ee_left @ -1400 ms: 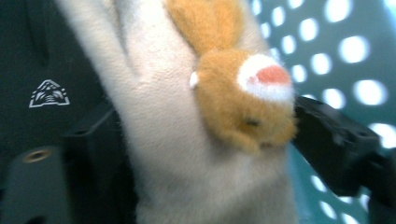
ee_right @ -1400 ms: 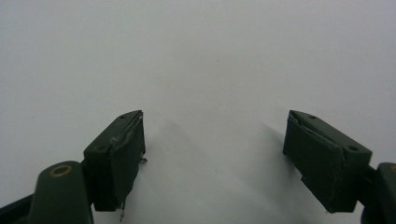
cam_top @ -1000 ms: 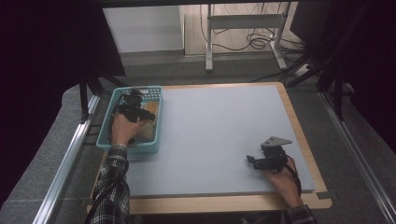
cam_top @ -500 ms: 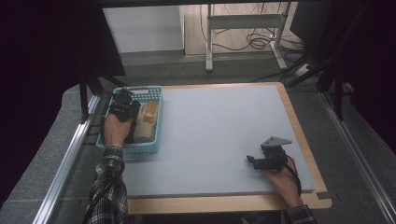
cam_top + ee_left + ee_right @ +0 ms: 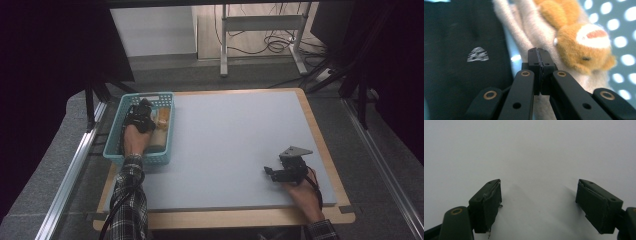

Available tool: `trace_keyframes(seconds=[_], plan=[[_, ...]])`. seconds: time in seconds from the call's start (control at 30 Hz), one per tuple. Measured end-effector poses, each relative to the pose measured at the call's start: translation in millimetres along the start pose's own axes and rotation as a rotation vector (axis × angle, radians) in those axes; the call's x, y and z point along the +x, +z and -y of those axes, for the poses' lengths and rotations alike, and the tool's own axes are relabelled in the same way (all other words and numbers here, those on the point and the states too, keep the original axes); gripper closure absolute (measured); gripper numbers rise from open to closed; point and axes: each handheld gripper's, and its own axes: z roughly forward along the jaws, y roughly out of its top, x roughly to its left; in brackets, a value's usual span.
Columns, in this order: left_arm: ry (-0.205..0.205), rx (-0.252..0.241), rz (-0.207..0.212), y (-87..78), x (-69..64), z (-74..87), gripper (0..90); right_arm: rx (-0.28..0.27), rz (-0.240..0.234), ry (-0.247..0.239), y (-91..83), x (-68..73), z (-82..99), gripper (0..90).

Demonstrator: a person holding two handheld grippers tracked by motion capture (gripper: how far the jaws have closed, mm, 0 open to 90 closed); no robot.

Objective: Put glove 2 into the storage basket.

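Grey table point(image 5: 235, 145) with a wooden rim, wide and bare across the middle. Teal basket point(image 5: 113, 150) at the table's left edge, holding a black cloth point(image 5: 456, 65) on one side and a plush toy point(image 5: 584, 47) on the other, with a tan block point(image 5: 162, 120) against the right wall. Toy lying on the basket's perforated floor: orange-brown head with a white muzzle and a dark eye, pale beige limbs stretched past it. Left hand point(image 5: 134, 140) reaching into the basket from its near end. Left gripper point(image 5: 141, 112) down inside, between cloth and toy; jaws pressed tight together, having just been closing, tips against the beige plush, nothing visibly pinched between them. Right hand point(image 5: 300, 192) resting near the table's front right corner, well apart from the basket. Right gripper point(image 5: 539, 195) low over the bare grey surface, jaws spread wide, nothing between them.
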Motion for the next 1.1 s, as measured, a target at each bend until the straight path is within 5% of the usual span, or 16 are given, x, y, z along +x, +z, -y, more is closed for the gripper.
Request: trace_keyframes(seconds=[0.13,0.27,0.73,1.1], plan=[[0.036,0.013,-0.030,1.3,-8.4,-2.9,90.0,0.000,0.000,0.000,0.0,0.0,0.0,20.4],[0.018,0.006,-0.024,1.2,-2.5,-1.7,89.9,0.000,0.000,0.000,0.0,0.0,0.0,20.4],[0.005,-0.069,-0.084,-15.7,11.3,3.0,55.8,0.000,0.000,-0.001,0.0,0.0,0.0,20.4],[-0.014,-0.124,-0.067,-35.3,23.5,11.5,40.3,-0.001,0.001,-0.002,0.0,0.1,0.1,20.4]])
